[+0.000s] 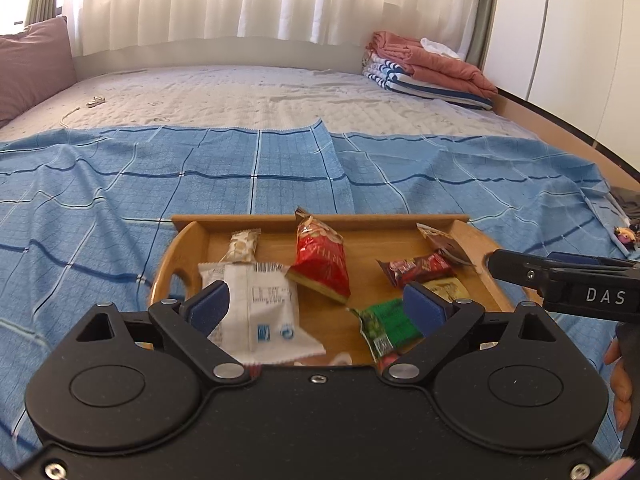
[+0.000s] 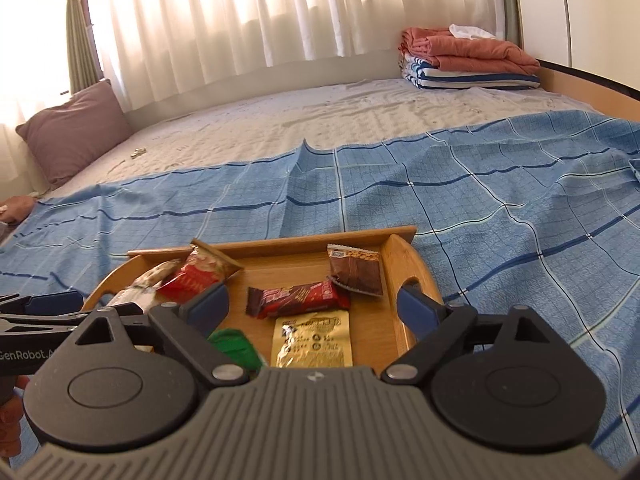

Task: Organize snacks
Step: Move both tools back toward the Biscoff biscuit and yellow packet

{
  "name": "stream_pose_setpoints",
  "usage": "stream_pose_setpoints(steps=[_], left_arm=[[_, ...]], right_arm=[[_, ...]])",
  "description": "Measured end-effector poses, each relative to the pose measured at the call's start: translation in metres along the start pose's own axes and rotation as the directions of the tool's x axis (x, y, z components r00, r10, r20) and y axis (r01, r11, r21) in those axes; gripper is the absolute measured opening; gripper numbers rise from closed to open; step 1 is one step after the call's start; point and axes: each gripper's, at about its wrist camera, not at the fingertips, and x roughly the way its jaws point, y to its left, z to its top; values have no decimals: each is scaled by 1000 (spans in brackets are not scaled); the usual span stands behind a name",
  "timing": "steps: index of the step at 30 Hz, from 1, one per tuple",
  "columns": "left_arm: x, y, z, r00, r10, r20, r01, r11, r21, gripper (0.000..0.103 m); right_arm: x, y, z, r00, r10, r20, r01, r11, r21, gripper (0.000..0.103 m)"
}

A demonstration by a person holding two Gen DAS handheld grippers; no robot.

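A wooden tray (image 1: 188,252) lies on a blue checked cloth on the bed and holds several snack packets. In the left wrist view I see a white packet (image 1: 260,316), a red packet (image 1: 320,264), a dark red bar (image 1: 416,268) and a green packet (image 1: 388,324). My left gripper (image 1: 316,310) is open above the tray's near side, empty. In the right wrist view the tray (image 2: 412,264) holds a dark red bar (image 2: 296,298), a gold packet (image 2: 314,342) and a brown packet (image 2: 354,268). My right gripper (image 2: 312,306) is open above them, empty.
The blue cloth (image 1: 100,208) covers the near half of the bed. Folded blankets (image 1: 428,66) are stacked at the far right corner. A mauve pillow (image 1: 32,68) sits at the far left. A wooden bed frame edge (image 1: 560,120) runs along the right.
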Motion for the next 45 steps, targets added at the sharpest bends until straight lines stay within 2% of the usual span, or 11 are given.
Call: stream_pose_setpoints(steps=[12,18,23,32,45], left_arm=[[-91,-12,-36,996,-40,77,36,998,56,96],[-119,-14,-58,996,-58,71,56,998,34,97],[-133,-11,-75,996,-63,56,63,998,-5,97],[-157,-15,-103,995,-55,84,56,998,-14,97],[-160,-20,-136,997,-28,71,28,1000,0,98]], right_arm=[[-67,17,-27,998,41,49,-38,997,-71,102],[-90,16,-40,997,41,67,-37,997,-64,103],[-105,9,-51,997,37,70,-33,998,-46,103],[-128,11,-74,996,35,86,-26,995,-99,103],[-137,13,-111,997,19,73,-6,986,-169,103]])
